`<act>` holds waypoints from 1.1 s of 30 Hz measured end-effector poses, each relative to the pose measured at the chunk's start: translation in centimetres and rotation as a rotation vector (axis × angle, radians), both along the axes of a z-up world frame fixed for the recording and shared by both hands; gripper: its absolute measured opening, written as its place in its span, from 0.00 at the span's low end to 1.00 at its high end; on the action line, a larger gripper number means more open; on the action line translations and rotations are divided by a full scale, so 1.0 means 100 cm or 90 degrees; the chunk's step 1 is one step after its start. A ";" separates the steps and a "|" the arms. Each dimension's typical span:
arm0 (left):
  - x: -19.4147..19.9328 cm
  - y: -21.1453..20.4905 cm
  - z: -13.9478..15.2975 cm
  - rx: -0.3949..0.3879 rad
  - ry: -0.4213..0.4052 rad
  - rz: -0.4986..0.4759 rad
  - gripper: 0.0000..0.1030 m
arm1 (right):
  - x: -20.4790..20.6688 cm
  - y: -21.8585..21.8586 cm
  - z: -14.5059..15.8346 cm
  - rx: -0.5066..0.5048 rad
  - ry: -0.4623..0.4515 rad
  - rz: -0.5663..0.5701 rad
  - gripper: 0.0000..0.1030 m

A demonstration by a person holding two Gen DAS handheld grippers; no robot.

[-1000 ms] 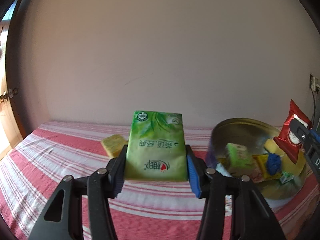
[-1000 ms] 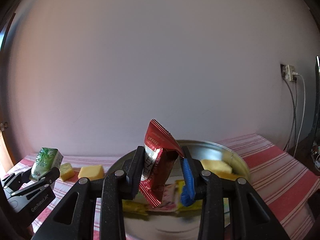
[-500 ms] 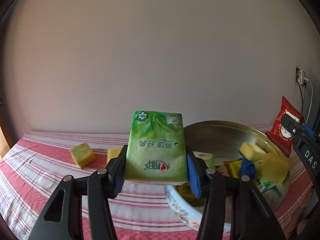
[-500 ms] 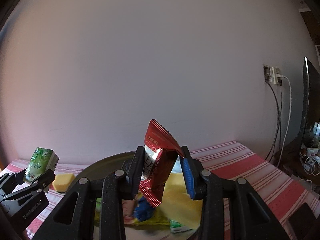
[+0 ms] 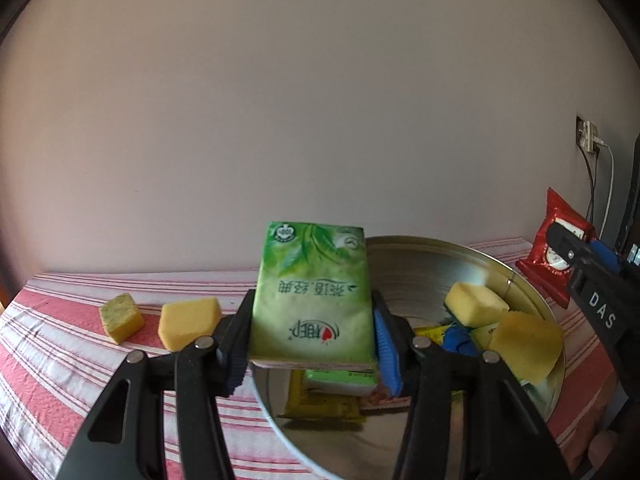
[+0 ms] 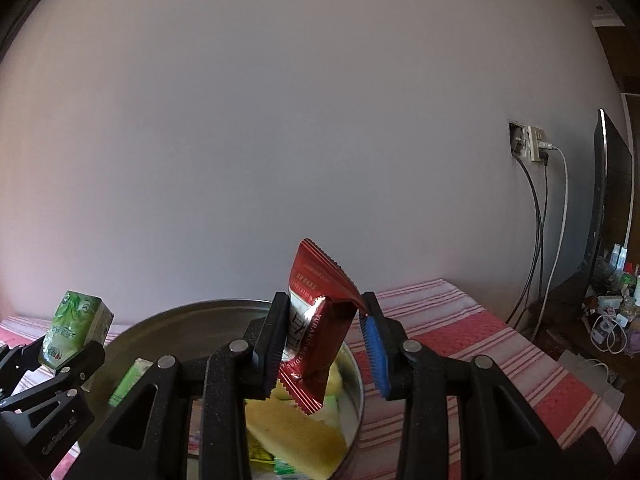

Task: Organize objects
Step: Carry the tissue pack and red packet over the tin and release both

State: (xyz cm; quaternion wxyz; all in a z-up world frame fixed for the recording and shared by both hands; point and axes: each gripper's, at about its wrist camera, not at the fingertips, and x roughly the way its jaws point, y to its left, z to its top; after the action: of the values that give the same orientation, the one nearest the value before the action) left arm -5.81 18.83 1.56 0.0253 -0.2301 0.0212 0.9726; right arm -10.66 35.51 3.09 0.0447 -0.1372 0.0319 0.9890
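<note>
The left hand-held gripper (image 5: 312, 354) was clamped on a green tissue pack (image 5: 314, 292), pads pressing its two long sides at the near end, with the pack hanging over the near rim of the metal basin (image 5: 424, 256). The pack looked light and soft, likely to dent if squeezed, so gripping its flat sides seemed sound. The right hand-held gripper (image 6: 324, 354) pinched a red snack packet (image 6: 320, 320) over the basin's 3 o'clock side; its foil looked slick, crinkly and near weightless, and it sat skewed, so it might slip. Inside the basin lay a yellow sponge (image 5: 474, 304) and other packets, leaving open room at 12 o'clock. Farther at 9 o'clock, two sponge cubes (image 5: 188, 322) rested on the striped surface (image 5: 60, 360), near the wall.
</note>
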 end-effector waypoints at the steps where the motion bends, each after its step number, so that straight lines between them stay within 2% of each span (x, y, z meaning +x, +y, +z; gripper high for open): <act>1: -0.002 0.002 0.000 -0.001 -0.001 -0.001 0.50 | -0.001 -0.001 0.001 0.004 -0.003 -0.001 0.38; 10: -0.016 0.021 -0.009 0.005 -0.023 -0.011 0.50 | -0.025 0.009 -0.008 0.017 -0.046 0.011 0.38; 21: -0.023 0.026 -0.017 -0.004 -0.038 -0.008 0.50 | -0.039 -0.005 -0.021 0.052 -0.110 0.037 0.38; 27: -0.026 0.024 -0.020 0.000 -0.049 -0.001 0.52 | -0.045 -0.001 -0.024 0.047 -0.124 0.068 0.39; 29: -0.022 0.021 -0.017 -0.004 -0.042 -0.009 0.69 | -0.041 -0.005 -0.024 0.033 -0.122 0.092 0.42; 31: -0.017 0.021 -0.014 -0.011 -0.022 0.006 0.80 | -0.040 -0.004 -0.023 0.023 -0.116 0.116 0.61; 32: -0.016 0.019 -0.012 -0.010 -0.016 0.011 0.83 | -0.038 -0.004 -0.021 0.024 -0.108 0.110 0.64; 33: -0.014 0.017 -0.010 -0.006 -0.011 0.016 0.92 | -0.039 0.002 -0.019 0.020 -0.095 0.106 0.69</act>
State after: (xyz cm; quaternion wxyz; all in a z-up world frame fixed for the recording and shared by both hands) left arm -7.26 20.52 0.58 0.0125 -0.2389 0.0224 0.9707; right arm -14.57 35.71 1.22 -0.0329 -0.2119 0.0015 0.9767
